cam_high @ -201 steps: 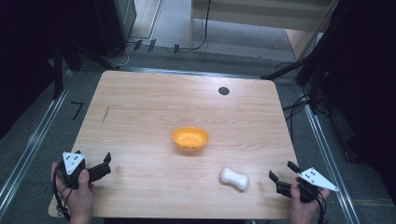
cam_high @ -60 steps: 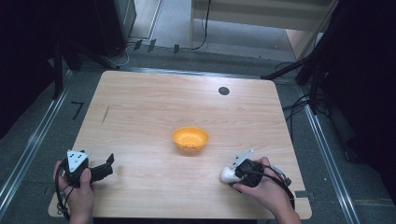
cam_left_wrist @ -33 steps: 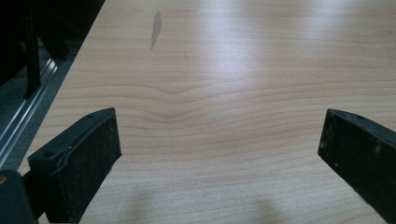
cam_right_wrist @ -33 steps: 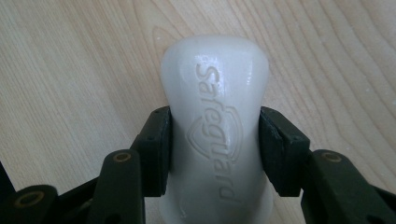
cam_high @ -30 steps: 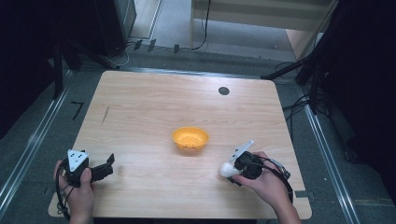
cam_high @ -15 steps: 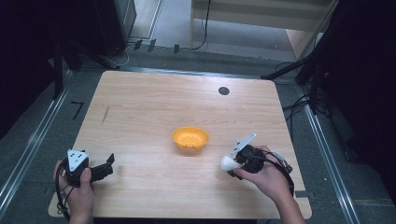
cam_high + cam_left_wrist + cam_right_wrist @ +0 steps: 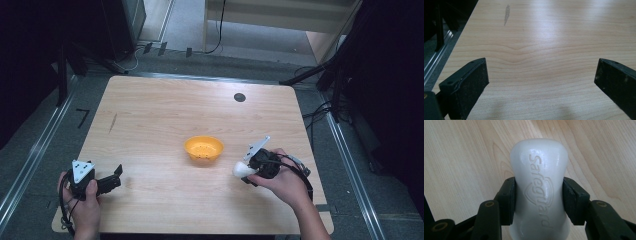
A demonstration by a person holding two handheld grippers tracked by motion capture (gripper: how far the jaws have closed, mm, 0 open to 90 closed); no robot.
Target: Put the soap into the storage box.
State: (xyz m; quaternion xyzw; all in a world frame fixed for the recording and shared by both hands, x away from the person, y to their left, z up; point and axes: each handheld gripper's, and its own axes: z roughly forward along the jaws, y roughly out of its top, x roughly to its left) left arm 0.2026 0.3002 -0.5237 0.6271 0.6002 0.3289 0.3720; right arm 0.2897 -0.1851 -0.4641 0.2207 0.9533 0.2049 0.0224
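Observation:
A white bar of soap (image 7: 539, 185) with raised lettering is pinched at its narrow waist between the black jaws of my right gripper (image 7: 539, 200), which is shut on it. From above, the soap (image 7: 241, 169) pokes out of the right gripper (image 7: 250, 170) above the table, just right of an orange bowl (image 7: 203, 149) at the table's middle. My left gripper (image 7: 112, 180) rests at the near left corner in a hand; its jaws stand wide apart over bare wood in the left gripper view (image 7: 541, 82).
The wooden table (image 7: 165, 115) has a dark round hole (image 7: 239, 97) near its far edge and a grey smudge (image 7: 506, 13) on the left. Metal rails and cables run along both sides on the floor.
My right gripper went to the soap near the front right, closed on it, and over the last second has lifted it and carried it slightly toward the bowl. The left gripper has stayed put.

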